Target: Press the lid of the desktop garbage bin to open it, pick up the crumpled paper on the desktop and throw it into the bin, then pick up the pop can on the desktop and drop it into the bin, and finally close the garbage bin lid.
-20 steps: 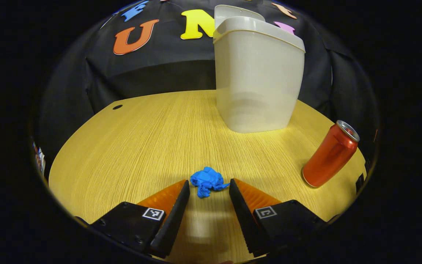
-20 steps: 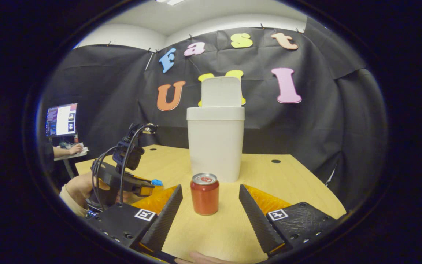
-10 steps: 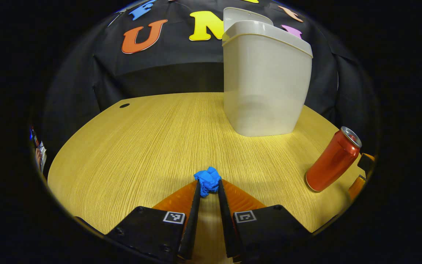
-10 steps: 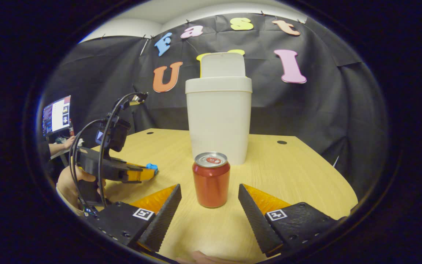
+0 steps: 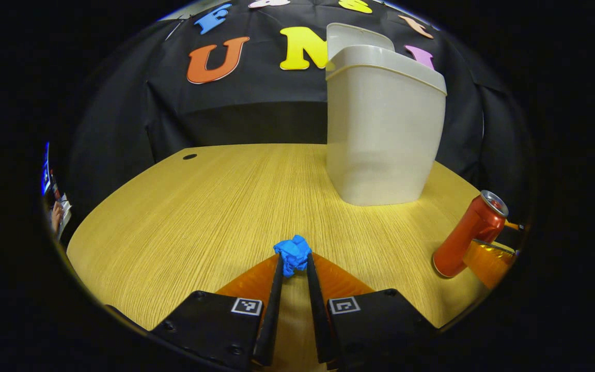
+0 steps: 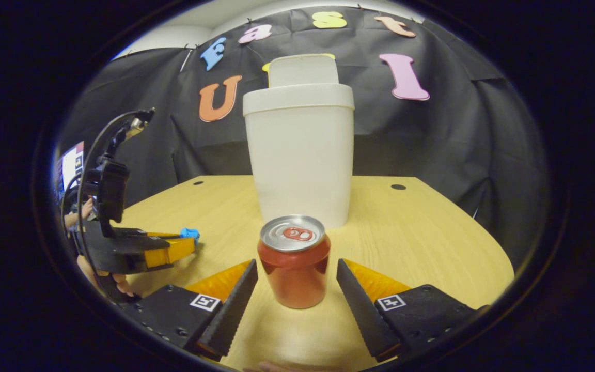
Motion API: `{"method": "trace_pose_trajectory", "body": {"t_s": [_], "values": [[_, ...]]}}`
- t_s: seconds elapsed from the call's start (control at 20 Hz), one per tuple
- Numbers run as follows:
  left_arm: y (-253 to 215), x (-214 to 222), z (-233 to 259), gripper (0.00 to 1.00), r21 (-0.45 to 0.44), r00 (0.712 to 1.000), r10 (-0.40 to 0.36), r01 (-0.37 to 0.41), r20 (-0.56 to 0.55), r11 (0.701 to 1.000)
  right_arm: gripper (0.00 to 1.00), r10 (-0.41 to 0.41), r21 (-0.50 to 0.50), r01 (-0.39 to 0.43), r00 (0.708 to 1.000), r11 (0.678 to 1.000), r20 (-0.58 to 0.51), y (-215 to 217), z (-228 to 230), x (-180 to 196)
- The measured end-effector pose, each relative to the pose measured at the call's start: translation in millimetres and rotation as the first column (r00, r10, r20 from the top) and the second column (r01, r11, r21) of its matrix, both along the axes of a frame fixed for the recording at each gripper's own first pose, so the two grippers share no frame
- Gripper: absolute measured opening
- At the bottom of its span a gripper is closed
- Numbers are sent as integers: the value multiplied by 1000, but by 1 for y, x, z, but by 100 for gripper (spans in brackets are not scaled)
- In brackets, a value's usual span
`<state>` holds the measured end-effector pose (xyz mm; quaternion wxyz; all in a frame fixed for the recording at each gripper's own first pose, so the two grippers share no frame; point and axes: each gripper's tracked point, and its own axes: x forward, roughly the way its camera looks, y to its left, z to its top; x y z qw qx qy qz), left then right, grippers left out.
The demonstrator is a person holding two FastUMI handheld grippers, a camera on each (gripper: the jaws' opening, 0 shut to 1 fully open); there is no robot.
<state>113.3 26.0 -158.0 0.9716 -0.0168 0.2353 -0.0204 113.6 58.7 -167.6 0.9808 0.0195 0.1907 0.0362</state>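
Lid-up bin [image 6: 300,155] (inside hidden); left gripper [image 5: 292,261] clamping crumpled paper [image 5: 292,251], right gripper [image 6: 296,271] agape.

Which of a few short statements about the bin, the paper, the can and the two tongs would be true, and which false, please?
1. The bin's lid stands open. True.
2. The left tongs are shut on the blue crumpled paper. True.
3. The right tongs are clamped on the pop can. False: their fingers stand apart on either side of the can.
4. The pop can lies on its side. False: it stands upright on the table.
5. The paper is already inside the garbage bin. False: the left tongs hold it.
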Motion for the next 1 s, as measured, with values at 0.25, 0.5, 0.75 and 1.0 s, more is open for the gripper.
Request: {"method": "trace_pose_trajectory", "body": {"t_s": [0.25,0.5,0.75,1.0], "values": [[4,-3,8,33,-8,998,18,-17,62,1000,80,-17,24,17,1000,1000,-3,-3,2,3],[5,0,37,33,-42,974,33,-24,224,999,79,-41,16,40,997,999,60,-22,35,-18],[0,-6,68,33,-62,962,46,-30,269,998,78,-72,-39,82,975,996,212,-50,97,-43],[-16,-18,144,33,-32,924,41,-32,381,999,78,-51,-31,61,961,998,272,-65,123,-69]]}}
